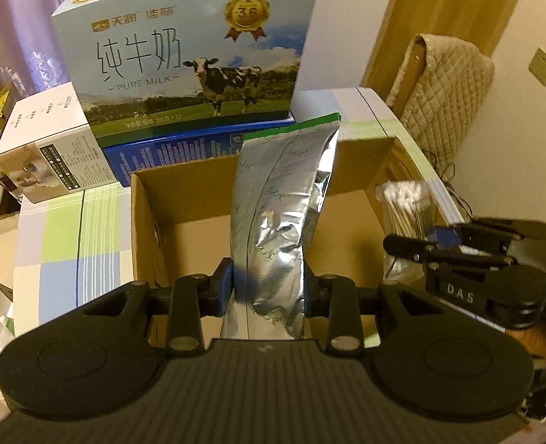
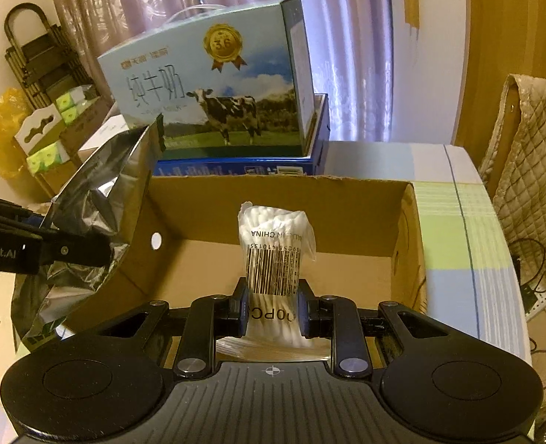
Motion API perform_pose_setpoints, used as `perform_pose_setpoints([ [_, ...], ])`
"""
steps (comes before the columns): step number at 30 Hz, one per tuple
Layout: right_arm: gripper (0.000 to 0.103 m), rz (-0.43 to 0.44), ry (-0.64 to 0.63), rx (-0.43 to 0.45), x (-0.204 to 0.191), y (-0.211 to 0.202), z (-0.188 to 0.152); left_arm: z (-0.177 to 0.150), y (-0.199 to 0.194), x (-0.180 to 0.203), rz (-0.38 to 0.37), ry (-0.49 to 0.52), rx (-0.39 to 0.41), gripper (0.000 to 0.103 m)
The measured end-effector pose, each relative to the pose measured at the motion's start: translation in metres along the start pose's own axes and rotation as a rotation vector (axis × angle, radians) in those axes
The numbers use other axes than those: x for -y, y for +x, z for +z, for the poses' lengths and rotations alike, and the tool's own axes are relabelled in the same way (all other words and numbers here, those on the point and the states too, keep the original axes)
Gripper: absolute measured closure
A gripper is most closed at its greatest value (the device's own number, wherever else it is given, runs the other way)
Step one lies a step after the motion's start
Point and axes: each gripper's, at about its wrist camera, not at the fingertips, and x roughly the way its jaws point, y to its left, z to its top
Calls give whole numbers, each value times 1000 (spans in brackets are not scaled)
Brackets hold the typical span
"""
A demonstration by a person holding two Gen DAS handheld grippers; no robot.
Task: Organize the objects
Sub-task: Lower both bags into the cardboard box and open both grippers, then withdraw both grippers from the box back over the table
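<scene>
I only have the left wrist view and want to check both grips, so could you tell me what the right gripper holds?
Observer: The right gripper is shut on a clear plastic bag of white cotton swabs.
Operator: Is it over the open brown cardboard box?
Observer: Yes, above its near edge; the floor beneath looks bare.
Operator: Any print on the bag?
Observer: A black barcode faces the right camera.
</scene>
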Motion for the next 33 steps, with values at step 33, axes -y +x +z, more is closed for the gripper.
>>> perform_pose_setpoints([
  [33,43,-33,-20,149,-34,-157,-87,-152,-119,35,48,-117,176,35],
])
